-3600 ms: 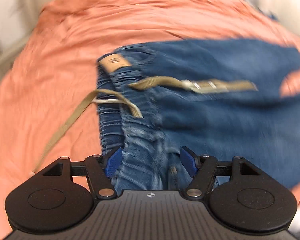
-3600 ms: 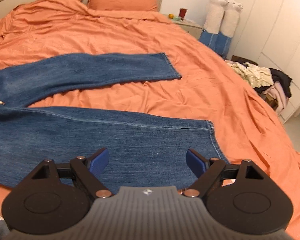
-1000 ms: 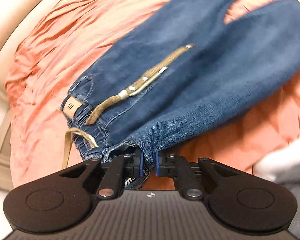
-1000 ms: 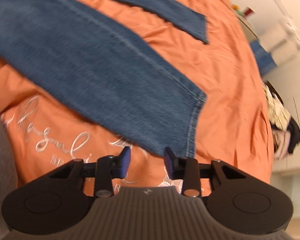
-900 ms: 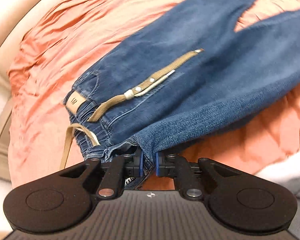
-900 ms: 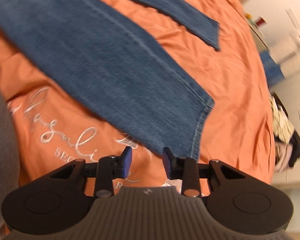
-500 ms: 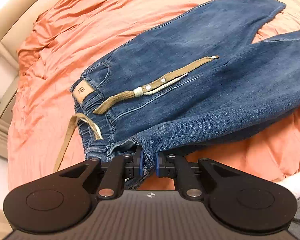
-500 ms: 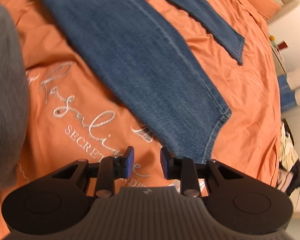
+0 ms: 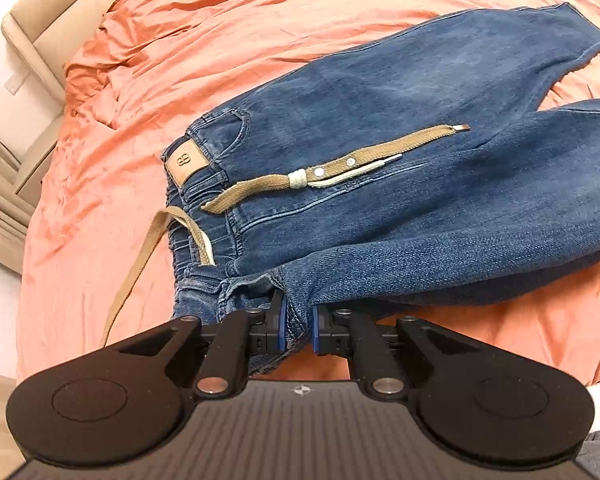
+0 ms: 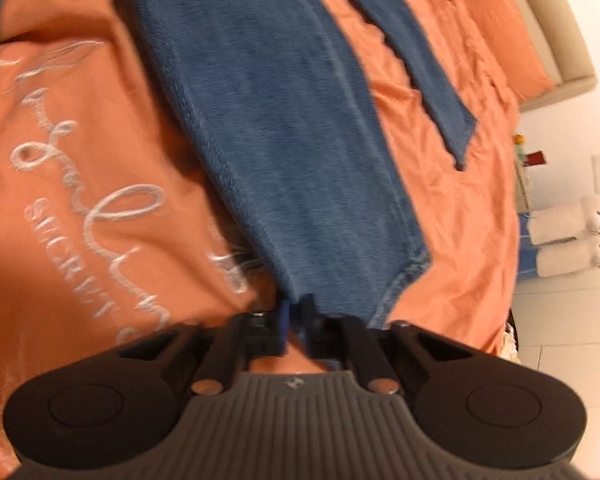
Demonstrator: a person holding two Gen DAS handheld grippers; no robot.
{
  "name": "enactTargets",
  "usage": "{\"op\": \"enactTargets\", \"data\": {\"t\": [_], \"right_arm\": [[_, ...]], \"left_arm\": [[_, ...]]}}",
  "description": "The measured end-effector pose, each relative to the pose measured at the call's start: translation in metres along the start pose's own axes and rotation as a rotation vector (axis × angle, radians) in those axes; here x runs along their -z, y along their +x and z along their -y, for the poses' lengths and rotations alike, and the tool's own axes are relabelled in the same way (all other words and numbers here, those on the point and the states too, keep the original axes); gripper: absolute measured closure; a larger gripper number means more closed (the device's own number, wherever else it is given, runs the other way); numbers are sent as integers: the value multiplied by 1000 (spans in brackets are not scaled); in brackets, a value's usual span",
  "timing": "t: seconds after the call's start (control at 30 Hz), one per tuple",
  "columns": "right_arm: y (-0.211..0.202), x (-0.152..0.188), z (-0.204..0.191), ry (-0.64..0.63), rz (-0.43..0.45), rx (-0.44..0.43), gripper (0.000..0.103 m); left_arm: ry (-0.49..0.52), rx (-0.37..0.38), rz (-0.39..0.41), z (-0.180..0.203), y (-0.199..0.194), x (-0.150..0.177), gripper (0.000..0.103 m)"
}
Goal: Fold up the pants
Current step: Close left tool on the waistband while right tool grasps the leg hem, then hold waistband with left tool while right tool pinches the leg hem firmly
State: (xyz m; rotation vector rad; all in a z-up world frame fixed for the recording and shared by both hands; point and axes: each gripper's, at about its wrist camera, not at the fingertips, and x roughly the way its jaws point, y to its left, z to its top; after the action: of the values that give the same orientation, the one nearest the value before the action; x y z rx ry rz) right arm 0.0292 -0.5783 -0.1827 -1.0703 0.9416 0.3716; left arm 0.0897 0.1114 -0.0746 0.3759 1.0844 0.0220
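Note:
Blue jeans [image 9: 380, 184] lie on an orange bedspread [image 9: 228, 40], waistband to the left, with a tan drawstring belt [image 9: 332, 168] across the front. My left gripper [image 9: 298, 318] is shut on the near corner of the waistband and lifts that edge. In the right wrist view the near leg [image 10: 284, 128] runs up from my right gripper [image 10: 296, 316], which is shut on the near corner of its hem. The far leg [image 10: 424, 64] lies flat beyond it.
The bedspread carries white embroidered lettering [image 10: 76, 184] left of the near leg. A beige headboard [image 9: 60, 12] stands at the left. A bedside table [image 10: 528, 168] and plush toys [image 10: 564, 236] stand on the floor to the right.
My right gripper has closed from a narrow gap onto the hem corner of the near leg. My left gripper has kept its hold on the waistband and raised it a little.

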Motion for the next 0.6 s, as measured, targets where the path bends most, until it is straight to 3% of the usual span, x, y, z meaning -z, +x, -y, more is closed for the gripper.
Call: {"op": "enactTargets", "data": {"t": [0.23,0.33,0.47,0.6], "right_arm": [[-11,-23,66,144,88,76,103],[15,-43,91,238,78,53,103],[54,-61,100,246,38,14,103],[66,-67,108,215,28,7,84]], "left_arm": [[-82,-20,9,-9,6,-15,90],[-106,-39,-3,-10,18,-26,90],[-92,-68,-36,-1,35,-39,90],[-59,-87,-56,4,41,-44,90]]}}
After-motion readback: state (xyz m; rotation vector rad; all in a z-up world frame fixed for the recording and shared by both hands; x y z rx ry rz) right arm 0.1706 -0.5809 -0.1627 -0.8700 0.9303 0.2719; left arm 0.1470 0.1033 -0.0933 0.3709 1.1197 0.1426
